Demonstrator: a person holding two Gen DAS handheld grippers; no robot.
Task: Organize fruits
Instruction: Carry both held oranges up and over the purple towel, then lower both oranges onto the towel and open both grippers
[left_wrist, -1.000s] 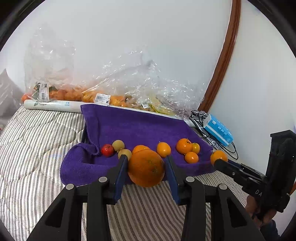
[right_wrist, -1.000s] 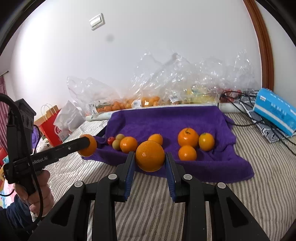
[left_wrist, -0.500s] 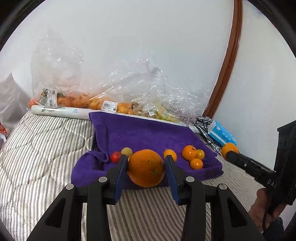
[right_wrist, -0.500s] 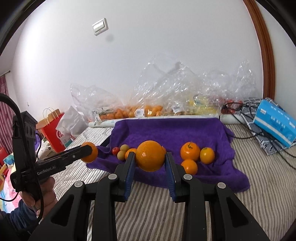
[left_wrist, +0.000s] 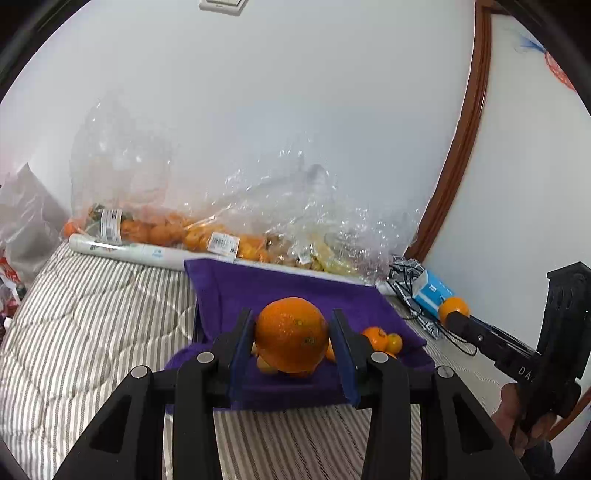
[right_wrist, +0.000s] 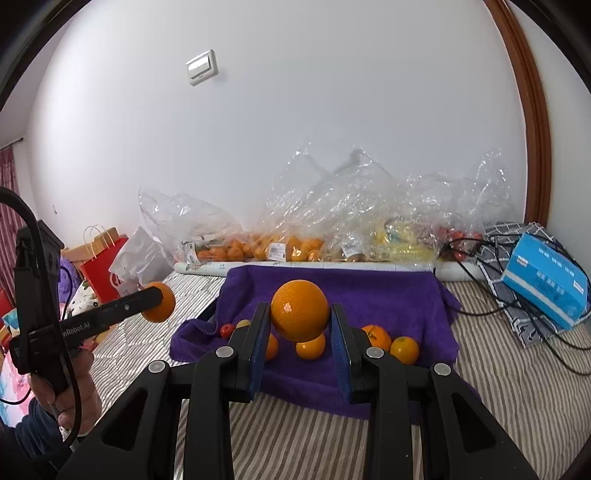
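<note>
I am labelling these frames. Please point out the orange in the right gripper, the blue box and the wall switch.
orange in the right gripper (right_wrist: 300, 311): right wrist view, middle of its peel.
blue box (right_wrist: 546, 280): right wrist view, its top face.
wall switch (right_wrist: 201, 67): right wrist view, centre of the plate.

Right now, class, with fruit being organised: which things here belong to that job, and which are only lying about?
Belong:
large round orange in left claw
large round orange in right claw
purple towel
small loose oranges

Lying about:
blue tissue pack
black cables
red paper bag
white wall switch
</note>
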